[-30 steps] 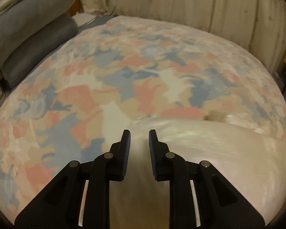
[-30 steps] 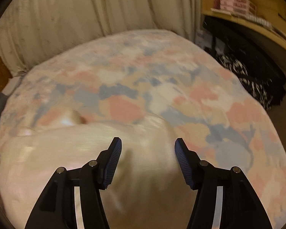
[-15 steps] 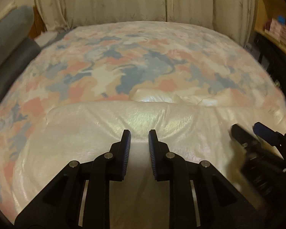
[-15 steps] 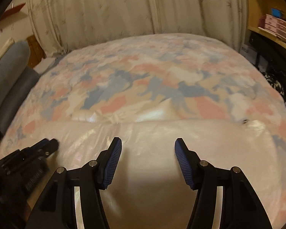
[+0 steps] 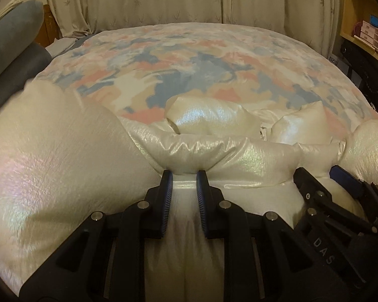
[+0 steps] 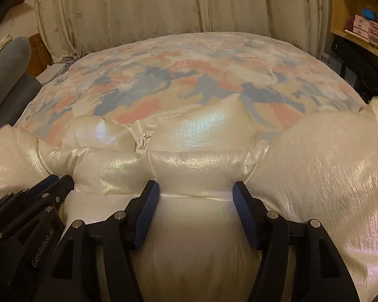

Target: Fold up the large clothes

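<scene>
A pearly white puffer jacket (image 5: pixel 50 176) lies spread on the bed, its collar (image 5: pixel 206 118) and zipper pull (image 6: pixel 143 143) just ahead of both grippers. My left gripper (image 5: pixel 184 175) is shut on a pinched fold of the jacket's quilted edge. Close to its right is my right gripper (image 5: pixel 318 170). In the right wrist view the right gripper (image 6: pixel 196 188) has a thick roll of the jacket (image 6: pixel 315 176) between its blue pads, and its jaws are opening while the fabric still fills the gap. The left gripper (image 6: pixel 60 178) shows at the lower left there.
The bed cover (image 5: pixel 189 58), patterned pink, blue and cream, stretches ahead to pale curtains (image 5: pixel 163 0). Grey pillows (image 5: pixel 12 40) are stacked at the left. At the right, a wooden shelf (image 5: pixel 365 30) with small boxes stands above dark items (image 5: pixel 370 75).
Both grippers have sunk and moved forward with the jacket's edge. The collar and zipper have come into view ahead, and the two grippers now sit side by side.
</scene>
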### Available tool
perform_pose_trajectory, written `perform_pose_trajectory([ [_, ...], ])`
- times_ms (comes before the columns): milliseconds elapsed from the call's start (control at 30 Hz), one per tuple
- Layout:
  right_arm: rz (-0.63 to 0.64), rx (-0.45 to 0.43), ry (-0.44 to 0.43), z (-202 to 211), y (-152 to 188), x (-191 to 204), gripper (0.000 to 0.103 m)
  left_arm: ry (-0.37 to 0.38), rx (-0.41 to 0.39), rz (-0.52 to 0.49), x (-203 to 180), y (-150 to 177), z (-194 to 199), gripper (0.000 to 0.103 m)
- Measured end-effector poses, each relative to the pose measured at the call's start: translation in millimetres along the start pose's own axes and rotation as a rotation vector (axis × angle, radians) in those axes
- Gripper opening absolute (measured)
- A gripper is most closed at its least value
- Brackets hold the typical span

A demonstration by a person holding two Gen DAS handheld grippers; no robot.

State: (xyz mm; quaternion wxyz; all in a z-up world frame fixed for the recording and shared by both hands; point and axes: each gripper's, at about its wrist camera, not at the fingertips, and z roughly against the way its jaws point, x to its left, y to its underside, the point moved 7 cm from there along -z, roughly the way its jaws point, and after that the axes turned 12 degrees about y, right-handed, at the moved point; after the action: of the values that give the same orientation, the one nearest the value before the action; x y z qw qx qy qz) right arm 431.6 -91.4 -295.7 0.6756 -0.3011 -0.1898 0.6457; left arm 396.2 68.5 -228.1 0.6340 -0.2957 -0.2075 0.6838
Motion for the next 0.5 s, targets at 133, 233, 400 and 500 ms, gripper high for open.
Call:
perform_pose_trajectory([
  [133, -0.006, -0.009, -0.009, -6.2, 4.0, -0.4, 0.063, 0.018, -0.018, 0.013, 3.7, 3.9, -3.8, 0.017],
  [233, 0.000, -0.014, -0.002, -7.7, 5.2, 1.0, 0.064, 0.029, -0.031, 0.020, 6.9, 5.8, -7.2, 0.017],
  [400, 0.003, -0.015, -0.004, -12.3, 6.3, 1.9, 0.064, 0.031, -0.031, 0.020, 8.8, 6.8, -9.2, 0.017],
  [500, 0.004, -0.016, -0.005, -13.6, 5.7, 2.9, 0.064, 0.033, -0.031, 0.021, 7.5, 7.2, -8.6, 0.017],
])
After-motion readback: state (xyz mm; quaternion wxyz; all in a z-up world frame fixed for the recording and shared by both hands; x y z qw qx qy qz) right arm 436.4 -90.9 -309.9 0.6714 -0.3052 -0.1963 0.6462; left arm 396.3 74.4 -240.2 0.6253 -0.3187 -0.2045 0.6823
